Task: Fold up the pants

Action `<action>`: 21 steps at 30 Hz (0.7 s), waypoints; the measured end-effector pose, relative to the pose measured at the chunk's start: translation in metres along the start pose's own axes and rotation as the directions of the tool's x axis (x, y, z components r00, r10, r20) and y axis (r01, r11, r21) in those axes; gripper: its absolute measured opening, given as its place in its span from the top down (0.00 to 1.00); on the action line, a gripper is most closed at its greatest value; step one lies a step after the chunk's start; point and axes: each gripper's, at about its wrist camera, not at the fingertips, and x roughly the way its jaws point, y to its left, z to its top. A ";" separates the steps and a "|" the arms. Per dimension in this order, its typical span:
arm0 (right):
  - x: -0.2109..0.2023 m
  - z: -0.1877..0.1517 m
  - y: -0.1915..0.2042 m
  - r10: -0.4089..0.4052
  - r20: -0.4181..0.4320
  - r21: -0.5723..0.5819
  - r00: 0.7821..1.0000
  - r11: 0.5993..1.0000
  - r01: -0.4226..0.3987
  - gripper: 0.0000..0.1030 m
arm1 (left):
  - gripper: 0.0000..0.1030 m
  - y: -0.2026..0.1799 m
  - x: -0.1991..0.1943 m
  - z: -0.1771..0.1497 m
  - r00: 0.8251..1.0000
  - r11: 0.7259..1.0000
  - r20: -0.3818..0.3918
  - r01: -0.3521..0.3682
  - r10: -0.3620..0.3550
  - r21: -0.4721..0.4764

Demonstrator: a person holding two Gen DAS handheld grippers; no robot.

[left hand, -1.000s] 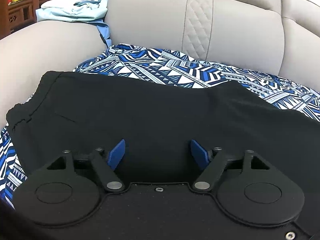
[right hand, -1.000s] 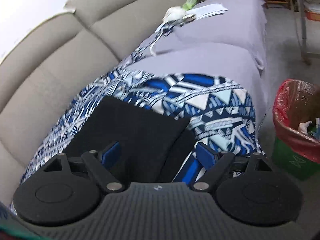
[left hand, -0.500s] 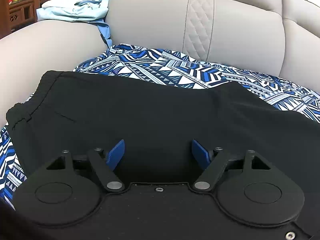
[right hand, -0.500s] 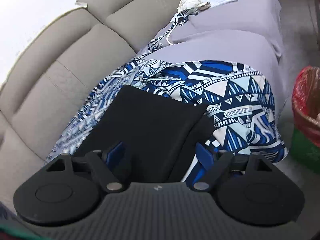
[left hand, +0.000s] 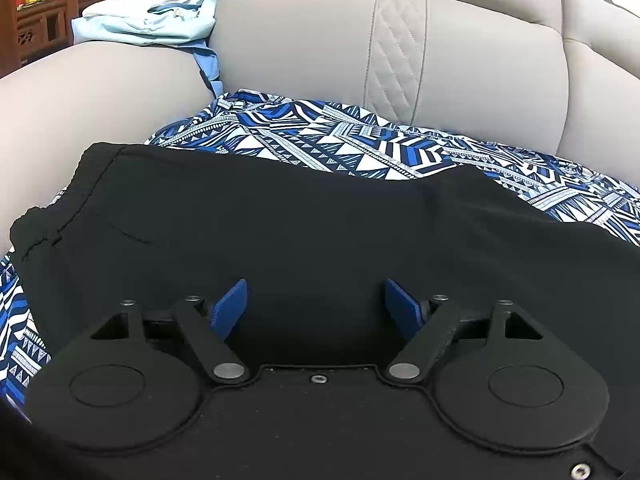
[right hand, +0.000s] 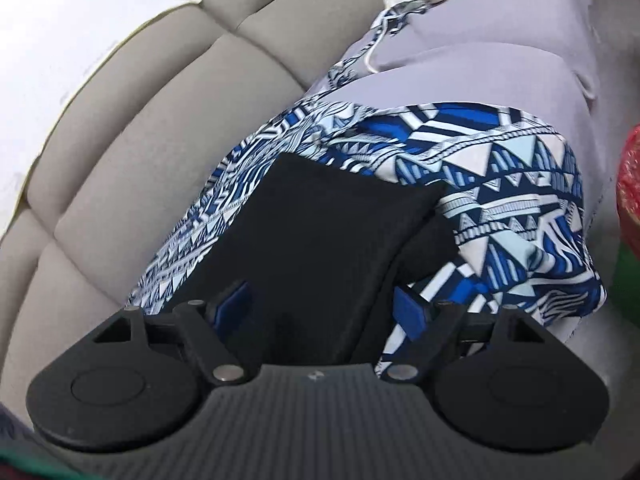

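Since a moment ago the right gripper (right hand: 322, 308) has tipped lower over the black pants (left hand: 304, 232) – released, like the left gripper (left hand: 316, 306). Lying just ahead on the patterned cloth (left hand: 360, 148), they look soft and limp – best pinched at an edge.

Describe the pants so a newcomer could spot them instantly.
Start at the beige sofa; over its seat lies a blue-and-white geometric cloth. The pants lie flat on that cloth, waistband toward the sofa arm. They are the only plain black fabric there, unlike the patterned cloth beneath and the pale blue garment on the arm.
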 end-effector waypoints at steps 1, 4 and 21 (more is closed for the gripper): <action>0.002 -0.001 0.004 -0.015 -0.002 -0.027 1.000 1.000 0.015 0.21 | 0.27 0.000 0.000 0.000 1.000 1.000 0.000 0.000 0.000 -0.001; 0.006 -0.003 0.015 -0.051 -0.003 -0.091 0.999 0.995 0.050 0.21 | 0.27 0.000 0.000 0.000 1.000 1.000 0.000 0.000 0.000 -0.003; -0.012 0.006 -0.023 -0.116 0.077 0.127 0.990 0.986 0.105 0.31 | 0.25 0.002 0.002 0.002 1.000 1.000 -0.010 0.006 -0.006 -0.007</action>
